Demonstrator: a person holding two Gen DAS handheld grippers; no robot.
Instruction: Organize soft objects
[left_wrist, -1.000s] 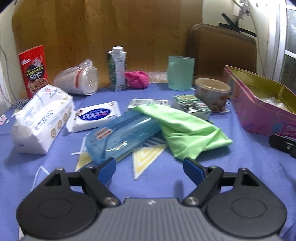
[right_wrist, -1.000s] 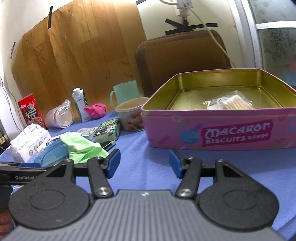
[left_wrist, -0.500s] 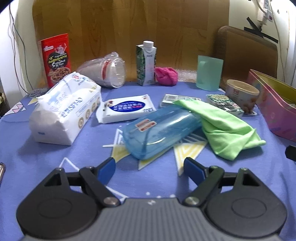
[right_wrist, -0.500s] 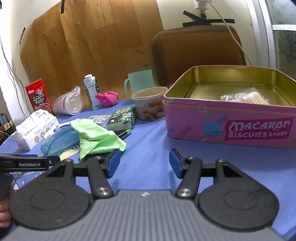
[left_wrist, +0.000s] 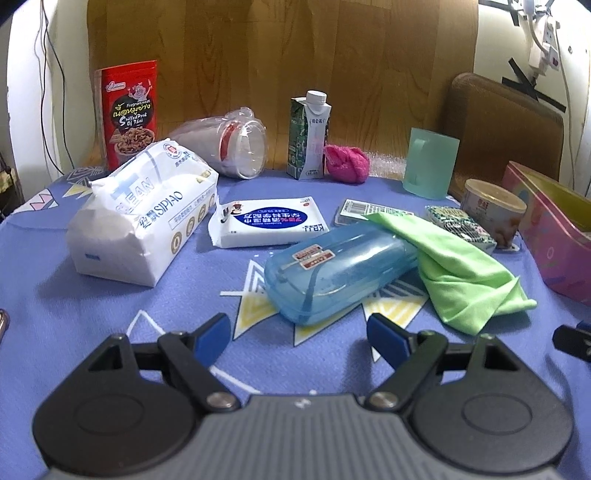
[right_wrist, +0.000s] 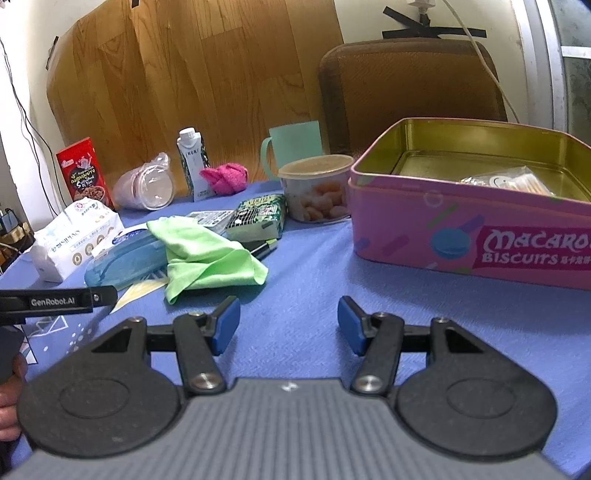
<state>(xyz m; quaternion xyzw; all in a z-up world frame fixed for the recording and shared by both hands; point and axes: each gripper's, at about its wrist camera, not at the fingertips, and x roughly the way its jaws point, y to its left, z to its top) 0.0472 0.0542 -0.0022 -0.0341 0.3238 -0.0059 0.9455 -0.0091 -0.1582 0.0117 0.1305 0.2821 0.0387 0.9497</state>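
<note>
Green cloth (left_wrist: 458, 266) lies crumpled on the blue tablecloth (left_wrist: 44, 295), ahead and right of the left gripper (left_wrist: 299, 334), ahead and left of the right gripper (right_wrist: 288, 325); its long axis runs from far-left to near-right, one end draped over the blue plastic case (left_wrist: 340, 266); both grippers gape, holding nothing; the left looks nearer; pink tin (right_wrist: 461, 236) stands ahead-right of the right gripper.

We see a matt green cloth (left_wrist: 458, 273) draped on a glossy translucent blue plastic case (left_wrist: 340, 269), a shiny gold-lined metal tin (right_wrist: 476, 206), crinkly plastic tissue wrap (left_wrist: 140, 218), fuzzy pink towel (left_wrist: 347, 164), wood-grain backboard (left_wrist: 280, 66).
</note>
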